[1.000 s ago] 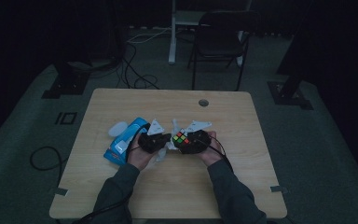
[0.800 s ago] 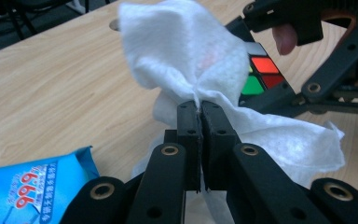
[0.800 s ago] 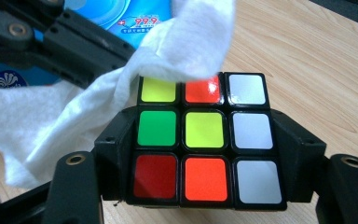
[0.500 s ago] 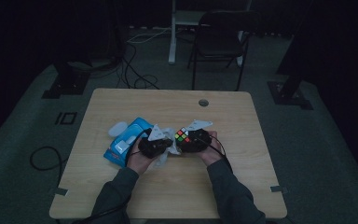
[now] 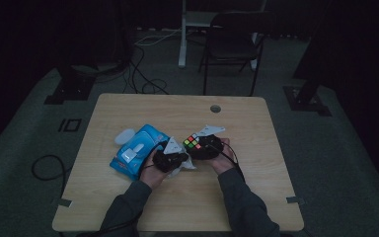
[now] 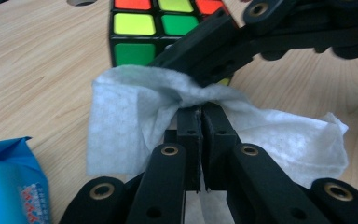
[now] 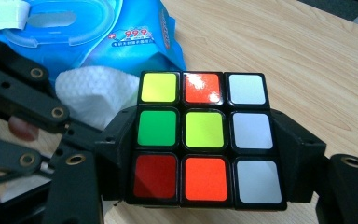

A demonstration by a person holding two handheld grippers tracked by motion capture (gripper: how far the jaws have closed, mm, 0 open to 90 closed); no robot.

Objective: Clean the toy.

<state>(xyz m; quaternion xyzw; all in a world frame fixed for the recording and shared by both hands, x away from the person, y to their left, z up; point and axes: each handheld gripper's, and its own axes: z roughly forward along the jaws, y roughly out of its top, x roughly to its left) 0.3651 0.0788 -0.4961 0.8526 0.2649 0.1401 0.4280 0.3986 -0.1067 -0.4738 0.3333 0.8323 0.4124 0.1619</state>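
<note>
Pinched together, the jaws of the left gripper clamp a bunched white wet wipe, which fans out to both sides of the pinch and drapes onto the desk. Just ahead of them sits the Rubik's cube, its green and yellow stickers facing the wipe, with one black jaw of the other gripper crossing in front of it. Gripped firmly, that cube fills the space between the jaws of the right gripper, which press on its two opposite sides and hold it just above the wood. Beyond the cube lies the wipe again, and past it the blue wipe pack with its flap lifted. From above, both grippers meet near the desk's middle, left gripper touching or nearly touching the cube held by the right gripper.

The step in hand looks like wiping the cube clean. Next, the wipe should be pressed onto a cube face and rubbed across it while the right grip stays steady.
</note>
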